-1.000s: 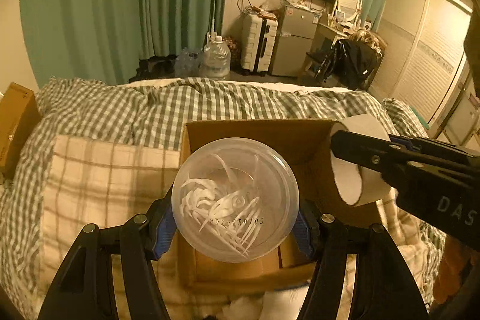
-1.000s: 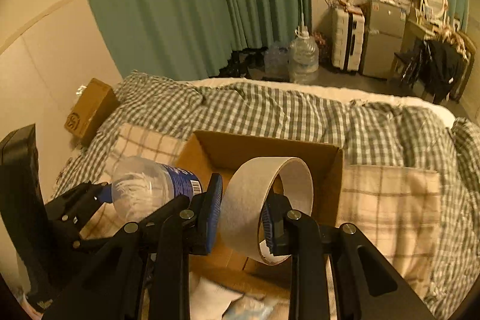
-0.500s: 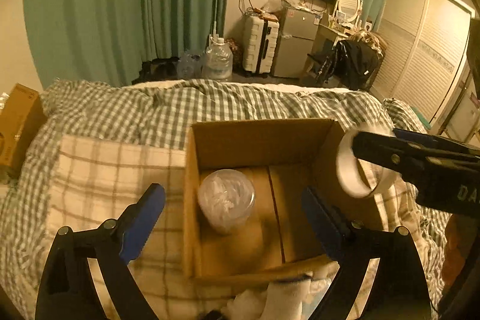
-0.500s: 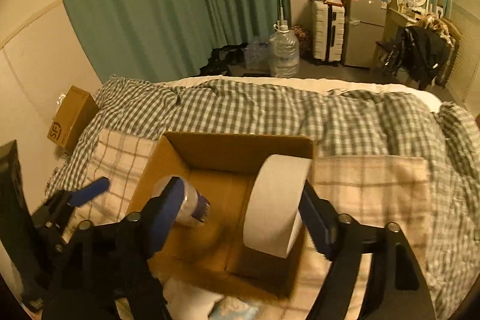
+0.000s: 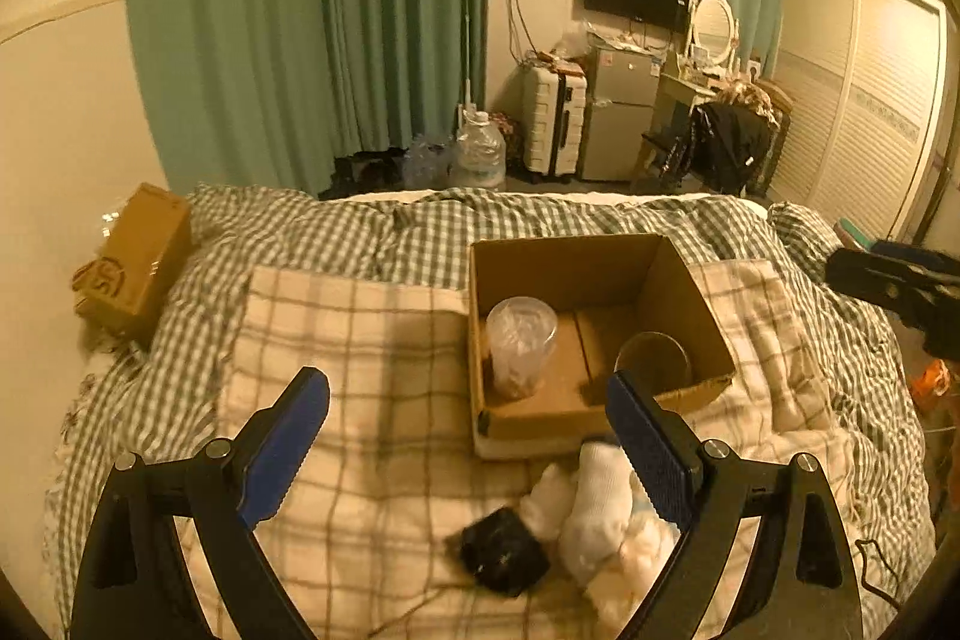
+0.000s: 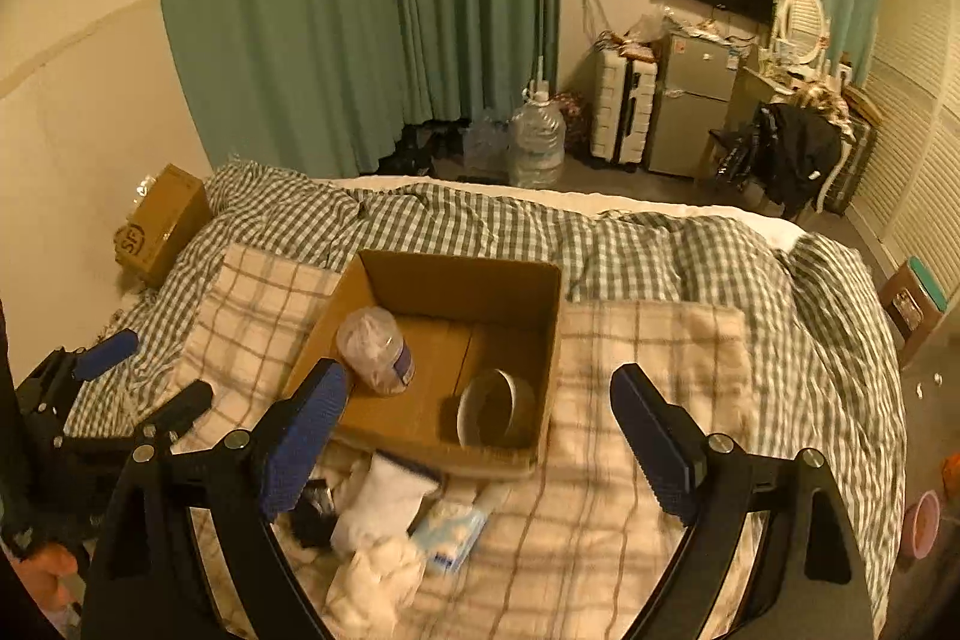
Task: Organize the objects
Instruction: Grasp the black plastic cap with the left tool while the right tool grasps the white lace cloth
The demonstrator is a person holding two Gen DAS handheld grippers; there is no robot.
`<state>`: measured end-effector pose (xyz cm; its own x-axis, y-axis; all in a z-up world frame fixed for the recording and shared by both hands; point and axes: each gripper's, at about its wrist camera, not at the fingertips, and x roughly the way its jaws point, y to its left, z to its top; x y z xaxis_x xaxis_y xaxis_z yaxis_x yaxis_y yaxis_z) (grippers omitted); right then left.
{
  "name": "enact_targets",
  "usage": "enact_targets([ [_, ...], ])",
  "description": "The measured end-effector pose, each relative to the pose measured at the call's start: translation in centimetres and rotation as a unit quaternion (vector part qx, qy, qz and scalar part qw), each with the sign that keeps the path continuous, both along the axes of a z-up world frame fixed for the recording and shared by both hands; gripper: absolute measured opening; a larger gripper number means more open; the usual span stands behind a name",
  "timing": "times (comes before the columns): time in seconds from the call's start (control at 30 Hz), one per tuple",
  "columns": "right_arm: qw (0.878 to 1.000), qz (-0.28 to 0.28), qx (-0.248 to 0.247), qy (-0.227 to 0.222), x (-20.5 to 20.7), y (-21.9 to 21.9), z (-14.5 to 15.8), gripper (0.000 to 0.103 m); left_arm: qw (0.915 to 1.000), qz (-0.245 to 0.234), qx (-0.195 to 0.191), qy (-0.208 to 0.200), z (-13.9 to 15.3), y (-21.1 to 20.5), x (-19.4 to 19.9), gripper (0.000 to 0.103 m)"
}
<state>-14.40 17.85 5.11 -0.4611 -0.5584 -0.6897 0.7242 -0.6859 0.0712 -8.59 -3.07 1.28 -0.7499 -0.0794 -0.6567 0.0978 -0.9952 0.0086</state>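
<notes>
We hold both tongs, left (image 5: 468, 436) and right (image 6: 474, 439), spread wide and empty before the open brown cardboard box (image 6: 456, 280) on the bed. Inside it stand the clear plastic jar (image 6: 375, 349) and the tape roll (image 6: 495, 409). Just before the box lie soft white socks (image 6: 384, 505): light, limp, best pinched mid-bundle.

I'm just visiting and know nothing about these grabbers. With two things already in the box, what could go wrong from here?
The tape roll stands on edge in the box, so it might roll or tip if the soft bed gets bumped. The jar leans rather than standing straight and could topple. The socks and black item lie bunched together, so an open gripper might snag both.
</notes>
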Motion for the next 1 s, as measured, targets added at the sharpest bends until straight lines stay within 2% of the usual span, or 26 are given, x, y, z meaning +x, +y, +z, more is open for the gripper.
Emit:
enact_targets([
  [0.13, 1.000, -0.007, 0.002, 0.010, 3.1, 1.6, -1.0, 0.090, 0.9999, 0.010, -0.001, 0.004, -1.0, -0.6, 2.8, 0.096],
  [0.27, 1.000, -0.009, 0.021, 0.010, 5.4, 1.8, -4.0, 0.090, 0.9997, 0.019, 0.001, -0.015, -3.6, -1.0, 4.5, 0.096],
  [0.6, 0.991, 0.029, 0.119, -0.059, 7.9, -1.5, -15.6, 0.090, 0.9948, 0.023, 0.017, -0.097, -11.8, -1.3, 4.6, 0.096],
  [0.8, 0.983, 0.062, 0.146, -0.091, 8.5, -3.0, -19.2, 0.090, 0.9879, 0.027, 0.039, -0.148, -15.0, -1.7, 3.8, 0.096],
  [0.87, 0.980, 0.073, 0.154, -0.107, 8.6, -3.4, -20.3, 0.084, 0.9861, 0.024, 0.042, -0.159, -15.7, -1.6, 3.6, 0.096],
  [1.0, 0.973, 0.096, 0.154, -0.143, 8.4, -3.7, -21.6, 0.040, 0.9842, 0.018, 0.035, -0.173, -16.2, -1.1, 3.2, 0.096],
])
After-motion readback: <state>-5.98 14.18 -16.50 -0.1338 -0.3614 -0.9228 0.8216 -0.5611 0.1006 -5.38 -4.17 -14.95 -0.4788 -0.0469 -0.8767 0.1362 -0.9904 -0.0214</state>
